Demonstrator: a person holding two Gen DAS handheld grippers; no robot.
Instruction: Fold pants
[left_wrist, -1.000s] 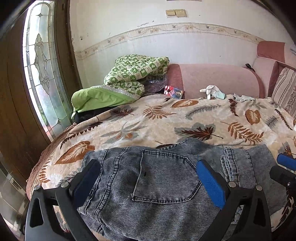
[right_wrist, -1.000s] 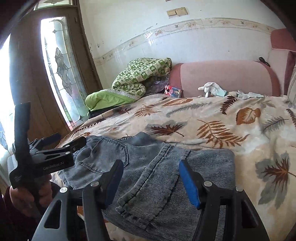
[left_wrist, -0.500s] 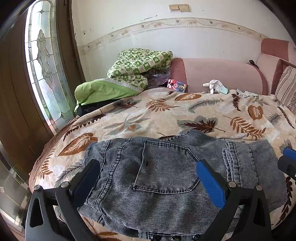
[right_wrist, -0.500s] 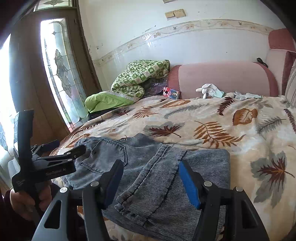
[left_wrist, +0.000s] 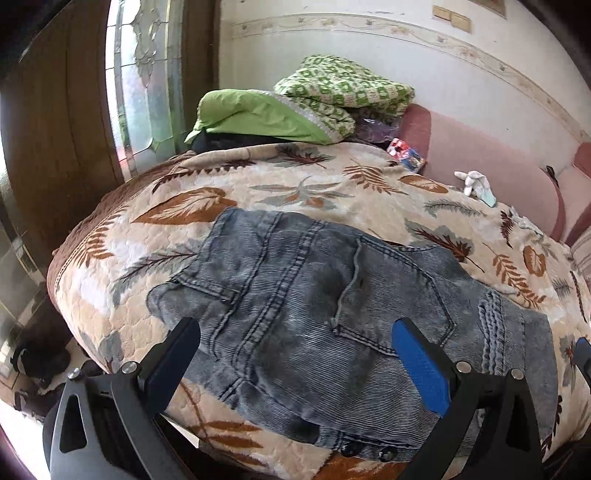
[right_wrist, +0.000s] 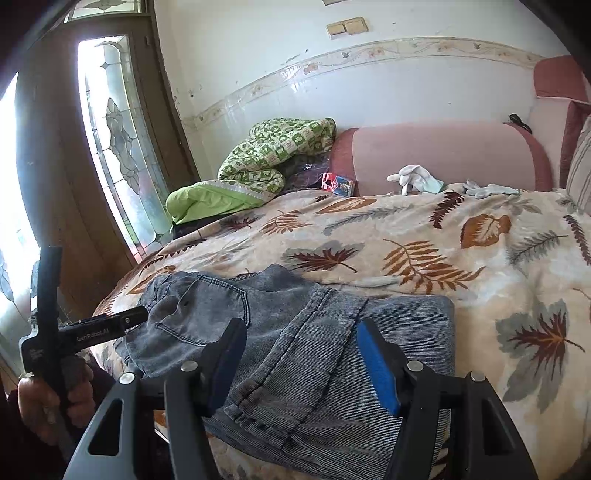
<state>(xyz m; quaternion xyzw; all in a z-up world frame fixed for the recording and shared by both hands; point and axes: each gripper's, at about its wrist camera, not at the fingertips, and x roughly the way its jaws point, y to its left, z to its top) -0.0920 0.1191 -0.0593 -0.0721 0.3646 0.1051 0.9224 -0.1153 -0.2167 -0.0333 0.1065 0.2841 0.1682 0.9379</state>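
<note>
Grey denim pants (left_wrist: 314, 295) lie folded into a short stack at the near edge of the leaf-patterned bed cover (left_wrist: 295, 184), back pocket up. My left gripper (left_wrist: 291, 332) hovers open over their left half, tilted, nothing pressed between its pads. In the right wrist view the pants (right_wrist: 295, 332) lie under my right gripper (right_wrist: 300, 326), open above a folded leg seam near their right part. A person's hand (right_wrist: 55, 398) holds the left gripper (right_wrist: 131, 318), whose tips are by the pants' left edge; contact is unclear.
Green bedding (right_wrist: 258, 162) is piled at the back left by a glass-panelled door (right_wrist: 122, 147). White gloves (right_wrist: 413, 177) and a red packet (right_wrist: 338, 182) lie against the pink backrest (right_wrist: 461, 155). The bed edge drops off in front of the pants.
The left gripper has rolled and shifted toward the pants' left end, a little lower. The right gripper has stayed put. The pants have not moved.
</note>
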